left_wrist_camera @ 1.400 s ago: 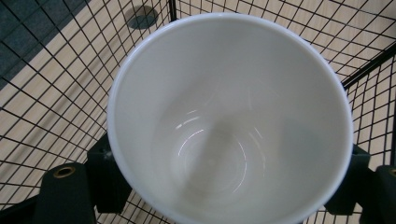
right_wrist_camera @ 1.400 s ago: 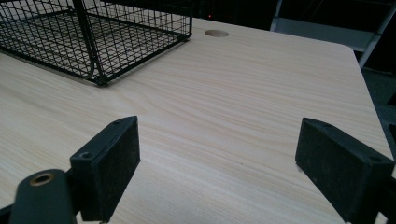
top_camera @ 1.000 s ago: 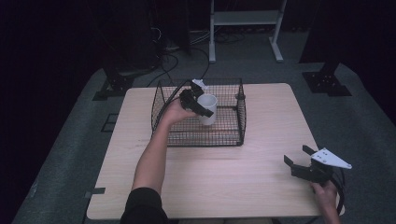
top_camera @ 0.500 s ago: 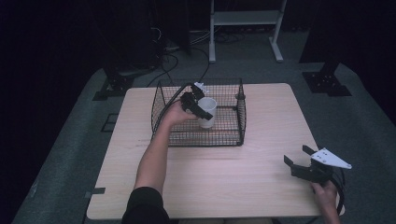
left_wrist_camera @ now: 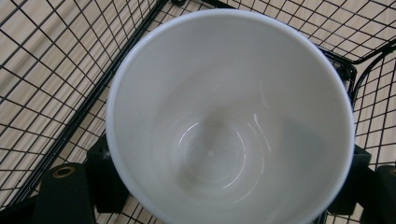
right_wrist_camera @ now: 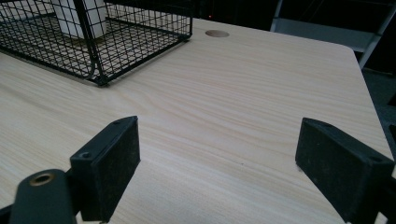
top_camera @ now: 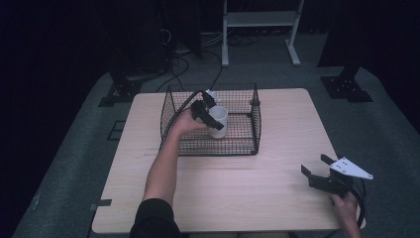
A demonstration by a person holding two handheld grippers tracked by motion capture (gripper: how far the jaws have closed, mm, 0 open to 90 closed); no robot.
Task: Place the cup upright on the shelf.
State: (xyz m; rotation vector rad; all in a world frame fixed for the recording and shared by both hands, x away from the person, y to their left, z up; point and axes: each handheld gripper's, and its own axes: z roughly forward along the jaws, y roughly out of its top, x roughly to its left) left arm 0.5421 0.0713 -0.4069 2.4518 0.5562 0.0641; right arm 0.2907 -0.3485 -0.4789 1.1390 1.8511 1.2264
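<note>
Two grippers: one in each hand of a person at a pale wooden table (top_camera: 237, 188); listed from frame left to frame right.
Left forearm: bare arm (top_camera: 163, 163) rising from the bottom of the high view, left of centre, reaching into the basket.
Wire basket: black mesh basket (top_camera: 247, 144) in the upper middle of the high view, sitting on the table; its corner also appears at the upper left of the right gripper view.
Left gripper: (top_camera: 210, 115) inside the basket, jaws clamped on either side of the white mug.
White mug: (top_camera: 218, 121) inside the basket, toward its left half in the high view; in the left gripper view its open mouth (left_wrist_camera: 229, 116) faces the camera, empty, with basket mesh behind it.
Right gripper: (top_camera: 317, 171) at the lower right of the high view, near the table's right edge, well apart from the basket; jaws spread wide with bare tabletop between them, grasping nothing.
Table hole: small round hole (right_wrist_camera: 217, 33) near the top centre of the right gripper view.
</note>
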